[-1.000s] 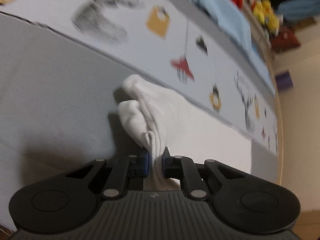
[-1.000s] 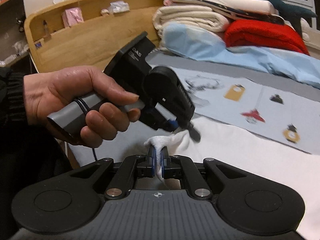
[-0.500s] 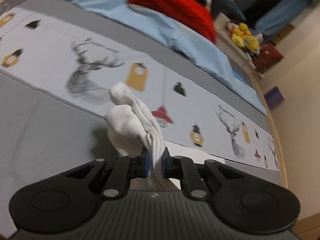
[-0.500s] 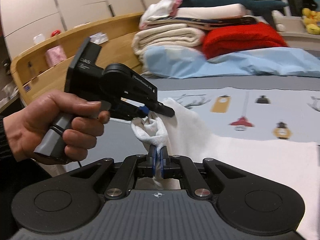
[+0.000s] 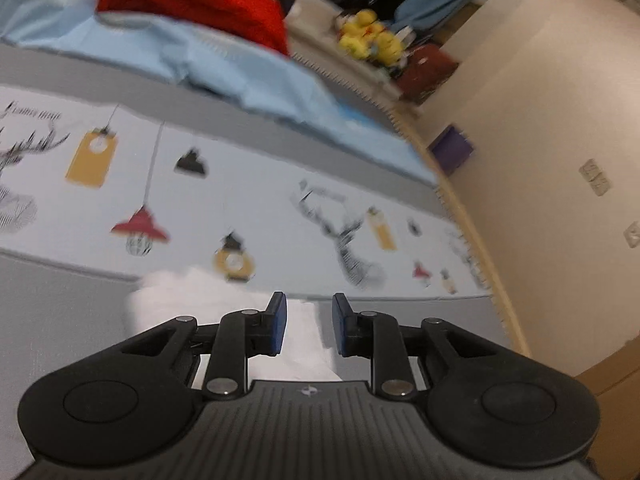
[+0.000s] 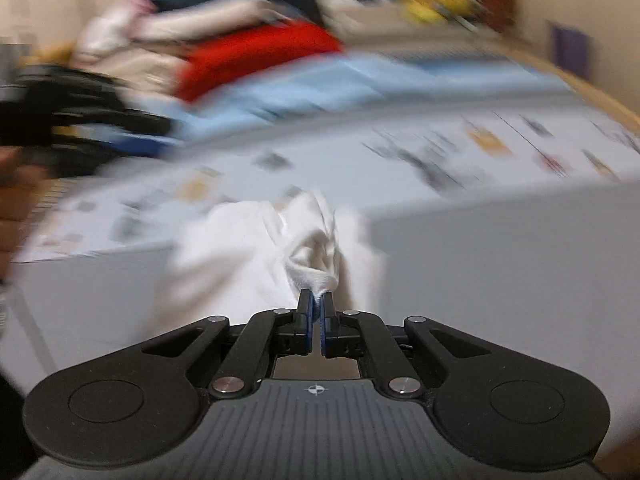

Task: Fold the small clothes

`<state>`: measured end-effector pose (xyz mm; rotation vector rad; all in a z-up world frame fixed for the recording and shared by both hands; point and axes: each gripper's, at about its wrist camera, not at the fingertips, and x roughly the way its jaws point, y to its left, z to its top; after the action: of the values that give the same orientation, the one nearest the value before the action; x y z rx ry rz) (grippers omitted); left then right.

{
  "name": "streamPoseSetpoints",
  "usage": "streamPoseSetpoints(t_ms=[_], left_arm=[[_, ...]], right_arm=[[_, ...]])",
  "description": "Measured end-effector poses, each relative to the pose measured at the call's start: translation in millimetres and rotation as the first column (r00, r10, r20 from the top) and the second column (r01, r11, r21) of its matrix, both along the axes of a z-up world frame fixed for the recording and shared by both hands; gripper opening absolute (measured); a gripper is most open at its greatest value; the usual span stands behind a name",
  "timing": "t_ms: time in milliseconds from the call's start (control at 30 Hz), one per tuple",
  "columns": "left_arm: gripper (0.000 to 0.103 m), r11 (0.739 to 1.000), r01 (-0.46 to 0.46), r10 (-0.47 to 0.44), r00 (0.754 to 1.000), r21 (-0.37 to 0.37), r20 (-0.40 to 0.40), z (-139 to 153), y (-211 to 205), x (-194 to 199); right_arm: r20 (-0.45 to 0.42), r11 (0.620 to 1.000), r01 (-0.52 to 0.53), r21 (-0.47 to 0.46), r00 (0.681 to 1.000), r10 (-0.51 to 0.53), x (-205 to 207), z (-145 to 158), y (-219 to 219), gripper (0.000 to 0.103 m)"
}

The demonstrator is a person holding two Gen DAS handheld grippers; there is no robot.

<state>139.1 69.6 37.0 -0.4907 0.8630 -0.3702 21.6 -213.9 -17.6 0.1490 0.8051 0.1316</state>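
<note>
A small white garment (image 6: 240, 256) lies bunched on the grey bed cover. My right gripper (image 6: 316, 300) is shut on a gathered edge of it, and the cloth rises in a crumpled peak just ahead of the pads. In the left wrist view the same white garment (image 5: 180, 300) lies below and behind my left gripper (image 5: 308, 320). Its jaws are opening, with the blue pads apart and clear of the cloth. The left gripper (image 6: 92, 128) also shows as a dark blur at the left of the right wrist view, held by a person's hand (image 6: 16, 192).
A pale blue printed sheet (image 5: 240, 184) with deer and lamp motifs runs across the bed. Behind it lie a light blue quilt (image 5: 224, 76) and a red blanket (image 5: 192, 0) among stacked bedding. The wooden bed rim (image 5: 472, 232) and a beige wall close the right side.
The left gripper has let go of the white garment and lifted away to the right. The right gripper has swung sideways, still gripping the cloth, and its view is now blurred.
</note>
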Motion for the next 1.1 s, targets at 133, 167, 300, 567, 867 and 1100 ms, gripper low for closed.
streamPoseSetpoints(t_ms=[133,167,300,567,867,1100], left_arm=[[0.026,0.994,0.025,-0.013,0.994,0.111,-0.11,-21,-7,1],[0.026,0.99,0.038,-0.019,0.991,0.139,-0.135,-27,-8,1],[0.035,0.973,0.079,-0.044,0.987,0.219,-0.157,-40,-4,-2],[0.081,0.912,0.174,-0.153,0.985,0.372,-0.085,-44,-17,-30],[0.085,0.823,0.224,-0.218,0.973,0.522,-0.074,-53,-11,-51],[0.085,0.834,0.234,-0.223,0.971,0.499,-0.082,-49,-6,-49]], right_arm=[[-0.233,0.99,0.126,0.054,0.966,-0.111,10,-36,-42,0.0],[-0.267,0.986,0.131,0.1,0.958,-0.1,11,-41,-46,0.0],[-0.268,0.966,0.129,0.223,0.961,-0.066,22,-41,-49,0.009],[-0.326,0.961,0.139,0.239,0.944,-0.055,53,-69,-32,0.049],[-0.172,0.976,0.031,0.217,0.985,0.007,46,-29,-13,0.003],[-0.105,0.983,-0.03,0.179,0.993,0.05,24,5,-21,0.004]])
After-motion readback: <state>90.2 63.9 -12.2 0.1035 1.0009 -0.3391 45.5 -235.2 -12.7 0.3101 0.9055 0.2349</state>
